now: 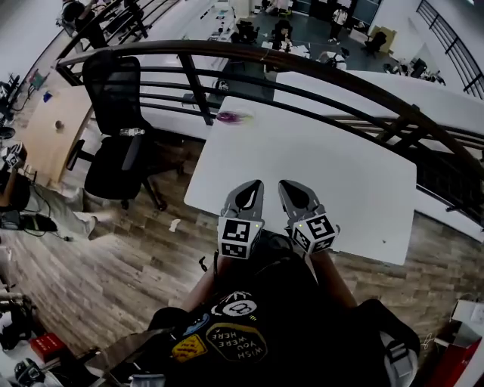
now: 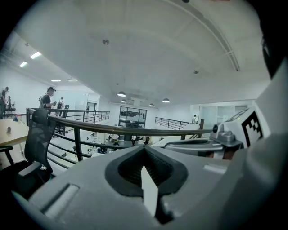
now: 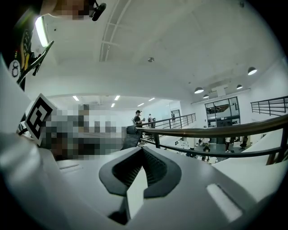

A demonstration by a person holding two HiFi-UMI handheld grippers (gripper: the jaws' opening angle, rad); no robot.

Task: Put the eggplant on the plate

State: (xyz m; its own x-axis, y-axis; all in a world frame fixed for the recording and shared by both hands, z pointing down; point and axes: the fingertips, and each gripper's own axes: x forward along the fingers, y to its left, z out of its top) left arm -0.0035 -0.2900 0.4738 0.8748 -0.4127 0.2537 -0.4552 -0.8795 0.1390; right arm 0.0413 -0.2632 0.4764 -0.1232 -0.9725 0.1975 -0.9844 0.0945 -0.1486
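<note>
**Where things lie around my table**

My left gripper point(image 1: 253, 186) and my right gripper point(image 1: 286, 186) are side by side over the near edge of the table point(image 1: 340, 166), directly before me. The eggplant point(image 1: 233, 117) lies on the table at its far left corner, well apart from both grippers. Behind the table runs a railing point(image 1: 197, 47). A chair point(image 1: 113, 113) stands on the floor point(image 1: 151, 257) left of the table, before the railing.

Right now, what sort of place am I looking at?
Probably an open-plan office mezzanine: a white table beside a curved railing, a black office chair, and desks with people on the floor below.
</note>
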